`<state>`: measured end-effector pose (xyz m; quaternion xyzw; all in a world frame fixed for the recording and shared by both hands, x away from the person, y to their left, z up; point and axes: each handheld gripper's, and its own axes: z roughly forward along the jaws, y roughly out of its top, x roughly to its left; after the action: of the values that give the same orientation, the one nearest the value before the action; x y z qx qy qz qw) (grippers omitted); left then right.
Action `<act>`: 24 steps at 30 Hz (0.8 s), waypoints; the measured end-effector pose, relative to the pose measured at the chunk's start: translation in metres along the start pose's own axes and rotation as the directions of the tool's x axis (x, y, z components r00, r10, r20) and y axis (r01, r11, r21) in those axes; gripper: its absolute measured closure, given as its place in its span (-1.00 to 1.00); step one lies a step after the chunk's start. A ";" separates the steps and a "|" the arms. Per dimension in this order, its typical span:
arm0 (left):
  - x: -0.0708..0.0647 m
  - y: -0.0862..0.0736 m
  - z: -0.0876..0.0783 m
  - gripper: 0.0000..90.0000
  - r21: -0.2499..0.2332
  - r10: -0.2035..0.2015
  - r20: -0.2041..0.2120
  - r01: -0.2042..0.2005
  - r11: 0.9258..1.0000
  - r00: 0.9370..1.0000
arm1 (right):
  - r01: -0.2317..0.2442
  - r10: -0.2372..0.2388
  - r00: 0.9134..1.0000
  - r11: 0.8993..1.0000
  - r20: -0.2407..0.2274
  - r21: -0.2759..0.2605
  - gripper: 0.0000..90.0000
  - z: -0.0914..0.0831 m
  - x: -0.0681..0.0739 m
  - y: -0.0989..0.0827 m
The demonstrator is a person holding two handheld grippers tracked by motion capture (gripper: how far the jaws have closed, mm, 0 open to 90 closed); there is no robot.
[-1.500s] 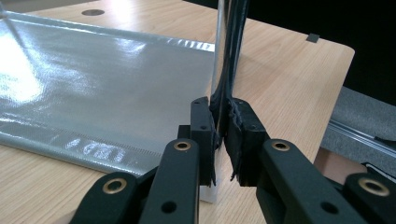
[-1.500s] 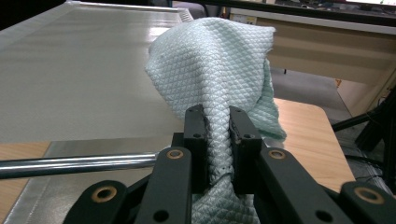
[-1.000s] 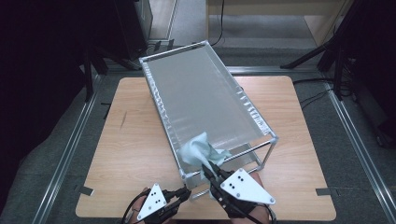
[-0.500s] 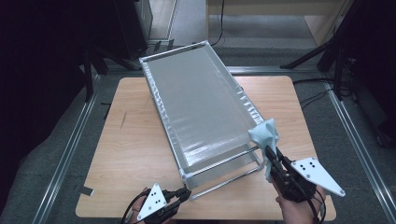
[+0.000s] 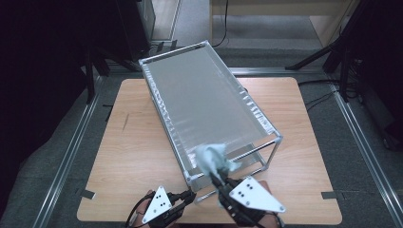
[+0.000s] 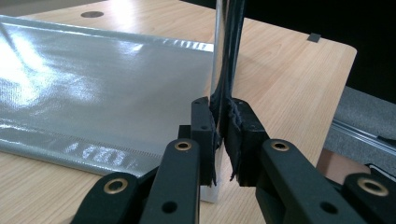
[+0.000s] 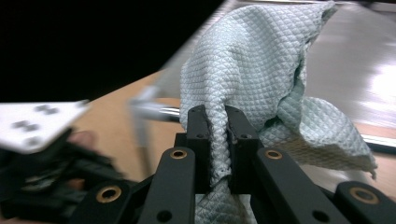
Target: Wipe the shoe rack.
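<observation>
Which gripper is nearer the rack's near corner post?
Left. The left gripper is clamped on the corner post; the right gripper holds the cloth beside it.

Left gripper [image 6: 223,140]: two black jaws on black link arms with brass-coloured pivot rivets and small round holes; pad edges look frayed. Right gripper [image 7: 216,140]: same black build, same brass rivets. In the high view each gripper carries a pale three-cornered plate with dark dots, and black cable loops beside the left one.
</observation>
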<state>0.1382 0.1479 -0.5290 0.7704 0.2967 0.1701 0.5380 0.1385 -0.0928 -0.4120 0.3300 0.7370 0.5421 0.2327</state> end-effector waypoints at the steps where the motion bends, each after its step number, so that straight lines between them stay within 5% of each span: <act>1: 0.000 0.000 0.000 0.83 0.000 0.000 0.000 0.000 1.000 1.000 | 0.017 -0.017 1.000 1.000 -0.026 0.004 0.84 0.002 0.006 0.001; 3: 0.000 0.000 0.000 0.83 0.000 0.000 0.002 0.000 1.000 1.000 | 0.044 -0.043 0.998 0.999 -0.051 0.007 0.84 0.002 0.012 0.001; 5: 0.000 0.000 -0.001 0.83 0.001 0.001 0.003 -0.001 1.000 1.000 | 0.020 -0.020 0.998 1.000 -0.060 0.005 0.84 0.001 0.006 0.001; 11: 0.001 0.000 -0.001 0.83 0.004 0.002 0.006 -0.002 1.000 1.000 | -0.052 0.053 0.994 0.999 0.099 -0.012 0.84 -0.015 -0.041 -0.003; 16: 0.001 0.000 -0.001 0.83 0.004 0.004 0.007 -0.004 1.000 1.000 | -0.093 0.098 0.958 0.995 0.270 -0.030 0.84 -0.033 -0.083 -0.015; 20: 0.001 0.000 0.000 0.83 0.004 0.003 0.006 -0.003 1.000 1.000 | -0.160 0.163 0.941 0.986 0.297 -0.034 0.84 -0.043 -0.104 -0.027; 21: 0.001 0.000 0.000 0.83 0.004 0.005 0.007 -0.005 1.000 1.000 | -0.197 0.189 0.920 0.980 0.343 -0.010 0.85 -0.046 -0.116 -0.040; 23: 0.001 0.000 0.000 0.83 0.004 0.005 0.007 -0.005 1.000 1.000 | -0.216 0.203 0.913 0.976 0.355 -0.001 0.85 -0.046 -0.120 -0.045; 24: 0.001 0.000 0.000 0.83 0.004 0.005 0.007 -0.005 1.000 1.000 | -0.246 0.222 0.902 0.969 0.370 0.018 0.85 -0.044 -0.126 -0.055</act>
<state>0.1385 0.1487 -0.5288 0.7730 0.2931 0.1679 0.5370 0.1800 -0.2250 -0.4525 0.5184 0.6528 0.4712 0.2883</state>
